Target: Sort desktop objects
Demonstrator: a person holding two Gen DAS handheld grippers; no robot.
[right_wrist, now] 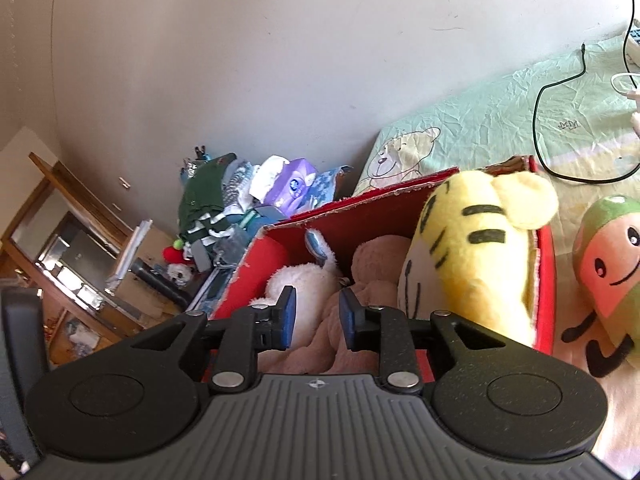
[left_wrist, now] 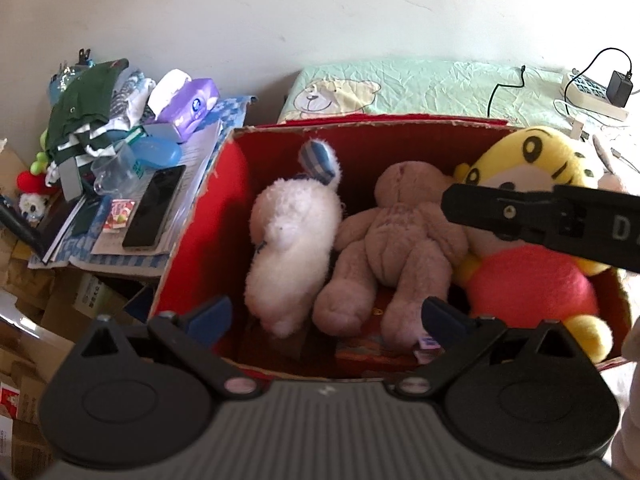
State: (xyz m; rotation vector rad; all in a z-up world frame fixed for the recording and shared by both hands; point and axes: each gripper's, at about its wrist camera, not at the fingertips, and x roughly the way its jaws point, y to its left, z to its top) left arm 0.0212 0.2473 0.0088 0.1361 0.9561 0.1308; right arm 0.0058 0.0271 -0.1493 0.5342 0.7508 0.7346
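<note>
Left tool (left_wrist: pixel 326 316) is spread wide and holds nothing above the red box (left_wrist: pixel 200 216). Right tool (right_wrist: pixel 317 316) hangs over the same box with a narrow gap, gripping nothing. Inside the box lie a white plush (left_wrist: pixel 292 236), a brown bear (left_wrist: pixel 396 248) and a yellow tiger toy (left_wrist: pixel 528 276); a round green-pink plush (right_wrist: pixel 608 276) rests just outside it, on the bed.

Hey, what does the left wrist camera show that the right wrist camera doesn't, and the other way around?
Only the left wrist view shows the black phone on the side clutter, the power strip with its plugged adapter, and the tiger's pink body.

Only the right wrist view shows the green and pink plush outside the box, and the wooden shelf.

Both show the red box, white plush, brown bear, yellow tiger plush and purple tissue pack.
</note>
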